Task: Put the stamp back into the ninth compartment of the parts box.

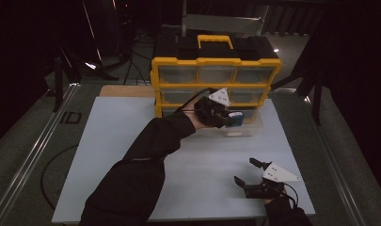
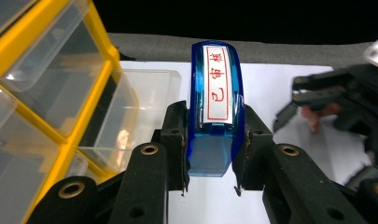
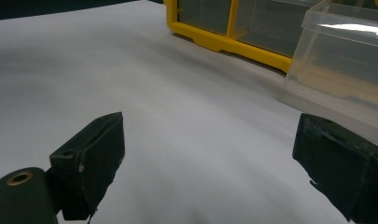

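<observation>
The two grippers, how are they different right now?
The left gripper has its jaws shut on a blue block with a white label, while the right gripper has its jaws wide apart with nothing between them. The left one is up by the yellow drawer cabinet; the right one sits low over the white table. Both have black jaws.

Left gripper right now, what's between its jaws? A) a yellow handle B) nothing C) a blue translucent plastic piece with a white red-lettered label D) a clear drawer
C: in the left gripper view the left gripper clamps the blue translucent plastic piece from both sides.
</observation>
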